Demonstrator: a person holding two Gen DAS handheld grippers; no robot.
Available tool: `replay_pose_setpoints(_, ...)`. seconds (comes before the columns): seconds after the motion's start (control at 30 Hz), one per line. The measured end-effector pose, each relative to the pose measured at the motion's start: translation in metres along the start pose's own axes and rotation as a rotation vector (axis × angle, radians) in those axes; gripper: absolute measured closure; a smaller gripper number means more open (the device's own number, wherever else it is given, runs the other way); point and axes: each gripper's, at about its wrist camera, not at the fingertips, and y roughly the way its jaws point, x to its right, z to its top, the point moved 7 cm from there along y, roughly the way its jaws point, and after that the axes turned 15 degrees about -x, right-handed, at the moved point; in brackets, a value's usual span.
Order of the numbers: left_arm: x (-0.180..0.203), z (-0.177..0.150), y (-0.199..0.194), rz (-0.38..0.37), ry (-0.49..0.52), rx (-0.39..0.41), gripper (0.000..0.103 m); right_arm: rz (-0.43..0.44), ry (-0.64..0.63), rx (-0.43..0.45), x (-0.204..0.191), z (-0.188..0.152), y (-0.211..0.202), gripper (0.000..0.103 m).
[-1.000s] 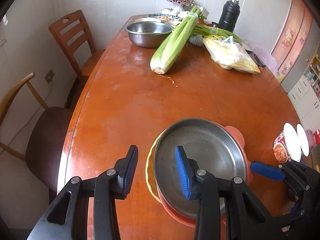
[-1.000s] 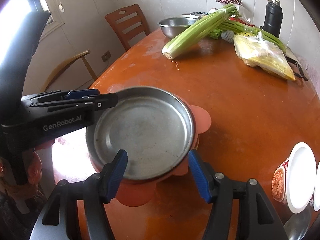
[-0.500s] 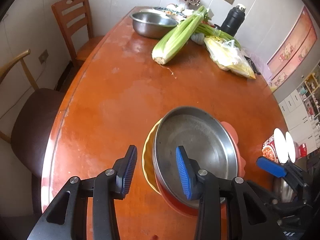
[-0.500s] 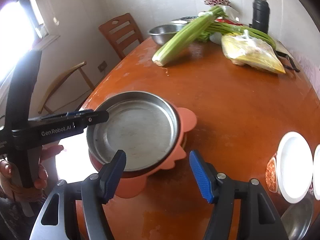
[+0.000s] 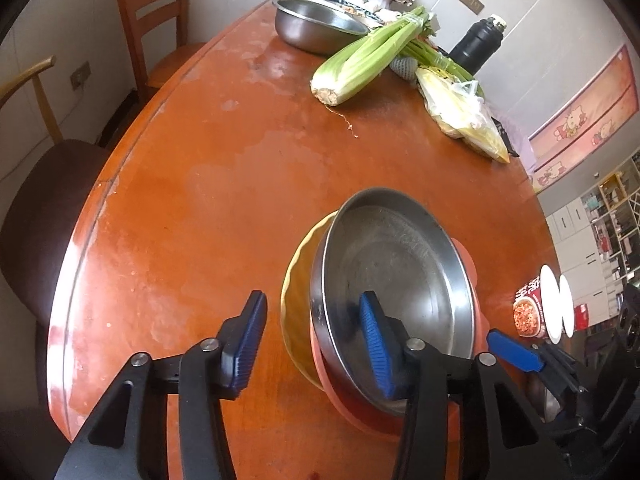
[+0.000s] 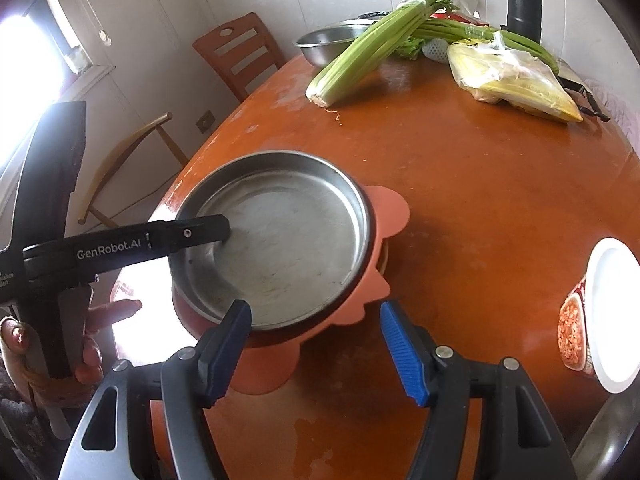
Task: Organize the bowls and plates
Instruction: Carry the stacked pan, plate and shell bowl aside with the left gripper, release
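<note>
With the steel plate (image 5: 400, 264) nested atop the orange and yellow bowls (image 5: 296, 280) on the surface (image 5: 200, 184), both hand-held grippers, left (image 5: 312, 344) and right (image 6: 316, 354), have just been opening, nothing clamped; best lift clear without nudging the stack.

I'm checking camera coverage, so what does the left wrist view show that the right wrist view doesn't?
Only the left wrist view shows the yellow dish under the stack and shelving at far right. Only the right wrist view shows a hand holding the left gripper and a bright window. Both show the steel plate on the orange plate, celery, steel bowl, black flask, noodle cup, and both grippers open, jaws just opening.
</note>
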Motion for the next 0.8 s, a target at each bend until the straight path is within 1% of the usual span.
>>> replay_pose_setpoints(0.1, 0.004, -0.001, 0.005, -0.011, 0.005, -0.014, 0.050, 0.006, 0.008, -0.005, 0.001, 0.001, 0.002, 0.033)
replay_pose_setpoints(0.27, 0.011, -0.002, 0.010, -0.002, 0.015, -0.026, 0.044, 0.015, 0.010, -0.012, 0.001, 0.001, 0.004, 0.032)
replay_pose_setpoints(0.33, 0.013, -0.002, 0.011, 0.014, 0.015, -0.025, 0.044, 0.019, 0.009, -0.011, 0.001, 0.002, 0.003, 0.032)
replay_pose_setpoints(0.6, 0.025, 0.001, 0.016, 0.020, 0.015, -0.030, 0.044, 0.007, 0.024, -0.010, 0.012, 0.002, 0.002, 0.032)
replay_pose_setpoints(0.8, 0.053, 0.009, 0.023, 0.040, 0.061, -0.030, 0.044, -0.005, 0.066, -0.005, 0.033, 0.001, -0.004, 0.032)
